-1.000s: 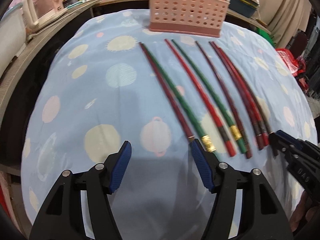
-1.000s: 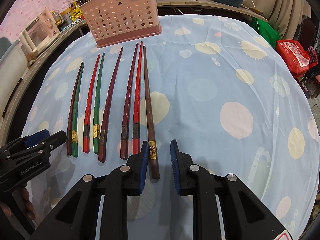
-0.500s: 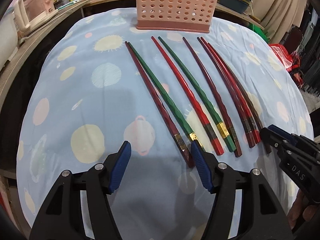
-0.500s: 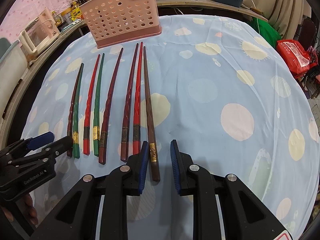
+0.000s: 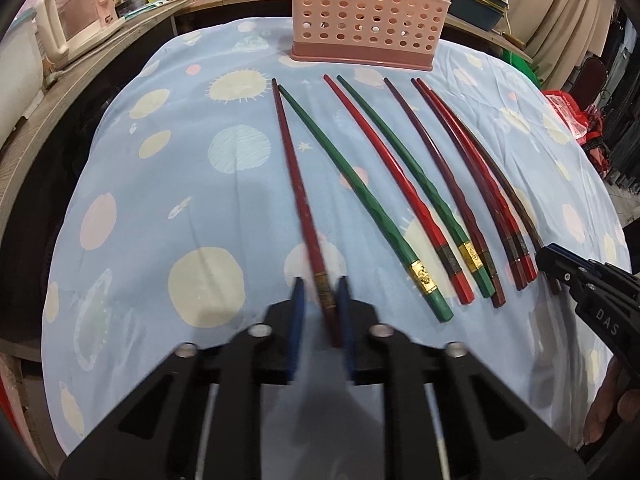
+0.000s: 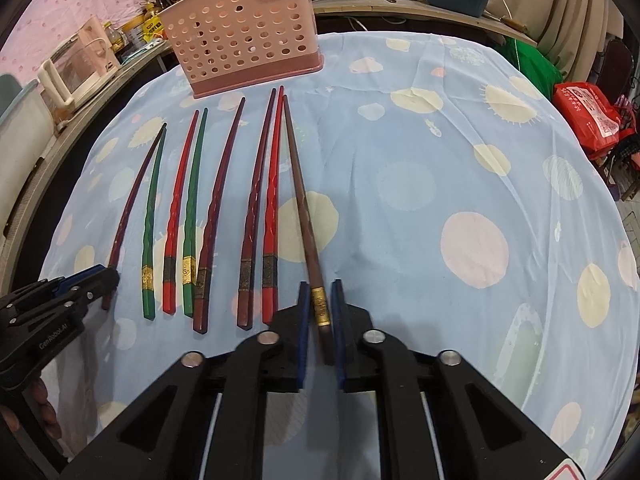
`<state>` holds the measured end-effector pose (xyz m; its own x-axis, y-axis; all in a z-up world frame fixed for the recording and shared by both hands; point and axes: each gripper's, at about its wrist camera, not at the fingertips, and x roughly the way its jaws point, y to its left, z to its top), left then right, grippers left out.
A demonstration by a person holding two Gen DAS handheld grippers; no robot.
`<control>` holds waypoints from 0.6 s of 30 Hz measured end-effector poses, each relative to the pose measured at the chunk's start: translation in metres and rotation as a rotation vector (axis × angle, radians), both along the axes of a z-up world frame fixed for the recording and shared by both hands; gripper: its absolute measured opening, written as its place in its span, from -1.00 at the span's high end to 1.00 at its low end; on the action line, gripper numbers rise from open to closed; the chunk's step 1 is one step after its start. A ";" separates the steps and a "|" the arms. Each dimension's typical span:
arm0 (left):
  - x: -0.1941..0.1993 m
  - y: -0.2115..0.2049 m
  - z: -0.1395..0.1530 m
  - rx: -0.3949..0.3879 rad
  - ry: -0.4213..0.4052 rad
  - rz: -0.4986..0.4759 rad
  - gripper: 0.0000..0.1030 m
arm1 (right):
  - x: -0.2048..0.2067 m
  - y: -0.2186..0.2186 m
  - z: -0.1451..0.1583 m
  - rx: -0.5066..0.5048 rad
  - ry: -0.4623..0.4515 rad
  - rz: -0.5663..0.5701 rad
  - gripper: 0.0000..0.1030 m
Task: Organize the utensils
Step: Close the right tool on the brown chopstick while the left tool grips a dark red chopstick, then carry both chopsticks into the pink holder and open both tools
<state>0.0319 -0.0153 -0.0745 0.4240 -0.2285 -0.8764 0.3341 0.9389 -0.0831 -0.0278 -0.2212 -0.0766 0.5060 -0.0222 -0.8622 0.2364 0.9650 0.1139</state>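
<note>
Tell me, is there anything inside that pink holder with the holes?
Hard to say. Through the holes of the pink holder only small pale patches show, and one rounded white tip peeks above its rim. The walls hide the rest. All eight chopsticks lie outside on the tablecloth.

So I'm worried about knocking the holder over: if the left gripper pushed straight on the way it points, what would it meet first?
Probably the tablecloth, not the pink holder. The left gripper tilts down toward the cloth, its jaws closing around the dark red chopstick, so it would likely press into fabric first; depth is hard to judge.
</note>
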 end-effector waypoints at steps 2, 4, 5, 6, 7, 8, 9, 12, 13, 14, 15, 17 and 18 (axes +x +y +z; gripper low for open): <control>0.001 0.006 0.001 -0.016 0.010 0.008 0.82 | -0.001 -0.001 0.002 -0.003 -0.004 0.000 0.84; 0.000 0.014 0.005 -0.015 0.003 0.021 0.85 | -0.003 -0.001 0.006 -0.003 -0.010 0.001 0.86; -0.001 0.018 0.008 -0.019 -0.001 0.029 0.85 | -0.005 -0.001 0.009 -0.003 -0.015 0.004 0.86; -0.001 0.024 0.012 -0.027 0.000 0.038 0.86 | -0.006 -0.002 0.012 -0.002 -0.020 0.005 0.86; -0.002 0.028 0.015 -0.033 0.000 0.045 0.86 | -0.008 -0.002 0.016 0.000 -0.027 0.008 0.86; -0.003 0.034 0.021 -0.040 -0.009 0.054 0.86 | -0.009 -0.002 0.022 0.002 -0.036 0.010 0.86; -0.003 0.037 0.026 -0.045 -0.017 0.059 0.87 | -0.010 -0.002 0.027 0.004 -0.045 0.011 0.86; -0.004 0.049 0.050 -0.059 -0.059 0.078 0.87 | -0.012 -0.004 0.049 0.024 -0.089 0.010 0.86; -0.003 0.051 0.056 -0.064 -0.069 0.080 0.87 | -0.012 -0.005 0.058 0.029 -0.108 0.011 0.86; -0.002 0.053 0.065 -0.070 -0.083 0.082 0.87 | -0.011 -0.005 0.070 0.023 -0.132 0.013 0.86; 0.000 0.055 0.075 -0.077 -0.104 0.084 0.87 | -0.009 -0.006 0.080 0.013 -0.151 0.016 0.87; 0.004 0.057 0.093 -0.083 -0.139 0.081 0.87 | -0.005 -0.008 0.102 0.000 -0.195 0.022 0.87; 0.008 0.056 0.103 -0.087 -0.158 0.080 0.87 | -0.002 -0.010 0.112 0.001 -0.214 0.024 0.87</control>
<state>0.0400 0.0410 0.0282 0.5745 -0.2601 -0.7761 0.2737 0.9546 -0.1173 -0.0295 -0.2309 0.0358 0.6778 -0.0071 -0.7353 0.1840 0.9698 0.1603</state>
